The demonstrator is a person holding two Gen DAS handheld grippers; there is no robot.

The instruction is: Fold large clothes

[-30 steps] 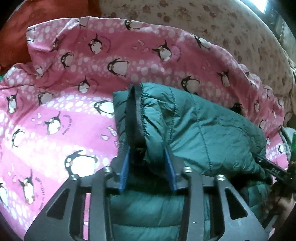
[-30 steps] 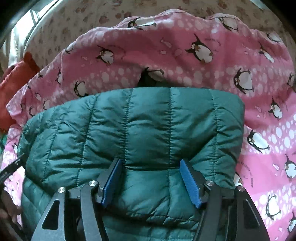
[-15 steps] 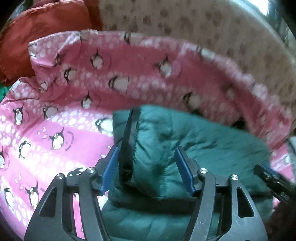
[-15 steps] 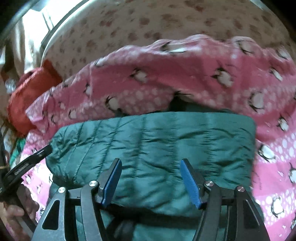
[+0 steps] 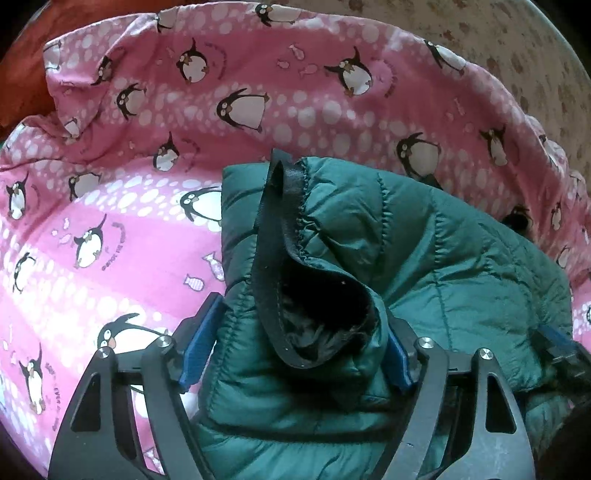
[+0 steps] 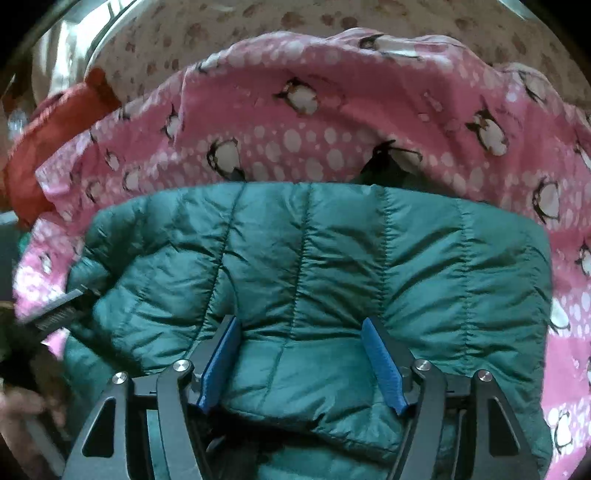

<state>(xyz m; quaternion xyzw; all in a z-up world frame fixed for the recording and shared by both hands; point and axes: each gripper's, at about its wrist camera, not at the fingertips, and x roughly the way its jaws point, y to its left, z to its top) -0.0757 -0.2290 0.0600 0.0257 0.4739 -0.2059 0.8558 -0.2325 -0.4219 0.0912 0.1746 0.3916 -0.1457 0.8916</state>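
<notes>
A dark green quilted jacket (image 5: 461,258) lies folded on a pink penguin sheet (image 5: 110,240). In the left wrist view my left gripper (image 5: 299,354) straddles the jacket's bunched end with its black-lined edge (image 5: 280,221). Its jaws are opening and the puffy fabric sits loosely between the blue pads (image 5: 201,347). In the right wrist view the jacket (image 6: 332,251) spreads wide. My right gripper (image 6: 301,362) pinches a thick fold of it, creases fanning out from its pads (image 6: 382,362) as its jaws begin opening. Each gripper's tip shows at the other view's edge.
The penguin sheet (image 6: 314,140) is rumpled and rises behind the jacket. Beige patterned bedding (image 6: 221,33) lies beyond it, and a red-orange cloth (image 6: 44,147) sits at the far left. A hand (image 6: 22,402) shows at the lower left.
My left gripper's jaws have spread wide from a tight pinch on the jacket's end, which now bulges loose. The left gripper has sunk closer to it. The right gripper still grips its fold.
</notes>
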